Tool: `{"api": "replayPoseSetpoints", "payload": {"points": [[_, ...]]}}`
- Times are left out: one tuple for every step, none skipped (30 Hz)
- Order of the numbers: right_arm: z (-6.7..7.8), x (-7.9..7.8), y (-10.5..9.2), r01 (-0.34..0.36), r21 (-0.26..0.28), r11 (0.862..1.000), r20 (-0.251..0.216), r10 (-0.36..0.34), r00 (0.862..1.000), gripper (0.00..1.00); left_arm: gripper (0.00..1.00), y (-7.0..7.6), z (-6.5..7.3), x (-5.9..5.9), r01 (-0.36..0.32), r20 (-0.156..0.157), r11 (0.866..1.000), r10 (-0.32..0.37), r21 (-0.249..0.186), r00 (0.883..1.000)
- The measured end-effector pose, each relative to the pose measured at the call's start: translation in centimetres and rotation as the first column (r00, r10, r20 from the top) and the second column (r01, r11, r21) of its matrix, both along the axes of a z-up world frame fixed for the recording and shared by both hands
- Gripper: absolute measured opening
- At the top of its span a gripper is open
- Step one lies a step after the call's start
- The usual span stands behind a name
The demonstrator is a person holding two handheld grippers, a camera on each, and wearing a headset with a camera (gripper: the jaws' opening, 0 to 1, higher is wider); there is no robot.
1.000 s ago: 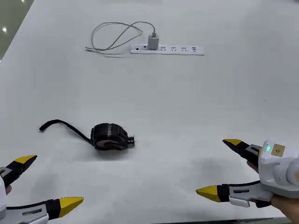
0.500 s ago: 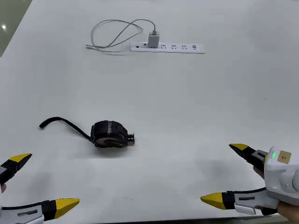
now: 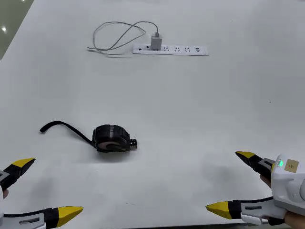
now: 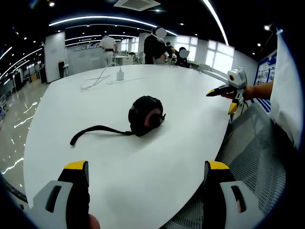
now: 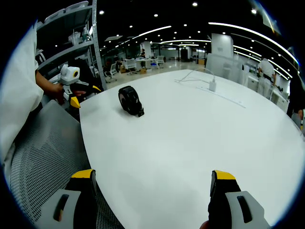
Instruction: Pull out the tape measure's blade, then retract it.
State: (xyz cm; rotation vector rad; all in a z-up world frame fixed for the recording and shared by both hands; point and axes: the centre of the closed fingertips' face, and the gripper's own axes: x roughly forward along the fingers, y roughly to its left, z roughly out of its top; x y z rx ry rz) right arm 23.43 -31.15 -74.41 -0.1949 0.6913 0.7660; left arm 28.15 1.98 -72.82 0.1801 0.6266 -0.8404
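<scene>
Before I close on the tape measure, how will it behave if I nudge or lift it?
The tape measure looks compact and solid, so probably heavy for its size; on the smooth table a nudge would likely slide it. It seems to stand on its narrow base, so a side push may tip it. Its black strap lies limp and should trail.

**Right claw spread wide at the bench edge**

The right claw (image 5: pixel 152 177) has its yellow-tipped jaws far apart with nothing between them, over the near edge of the white bench (image 5: pixel 190 138). The black tape (image 5: pixel 130 100) lies on the bench well ahead and a little to the left. Farther left, beyond the bench edge, a hand holds the left claw (image 5: pixel 85 95), jaws parted, near the tape. Far ahead to the right stand a charger (image 5: pixel 212 85) and its cable (image 5: pixel 190 75). Grey mesh (image 5: pixel 43 143) lies left of the left jaw.
</scene>
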Motion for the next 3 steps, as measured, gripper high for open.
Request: {"api": "replayPoseSetpoints", "payload": {"points": [[0.02,0.00,0.04,0.000,0.001,1.000,0.000,0.000,1.000,0.99,0.99,-0.02,0.00,0.01,0.000,-0.001,1.000,0.000,-0.001,1.000],[0.03,0.01,0.01,0.000,0.001,1.000,0.001,0.000,1.000,0.99,0.99,-0.02,0.01,0.02,0.001,0.001,1.000,-0.001,0.001,1.000],[0.03,0.00,0.03,0.000,0.002,1.000,0.000,0.000,1.000,0.99,0.99,-0.03,-0.01,0.00,0.002,0.001,1.000,-0.002,0.001,1.000]]}}
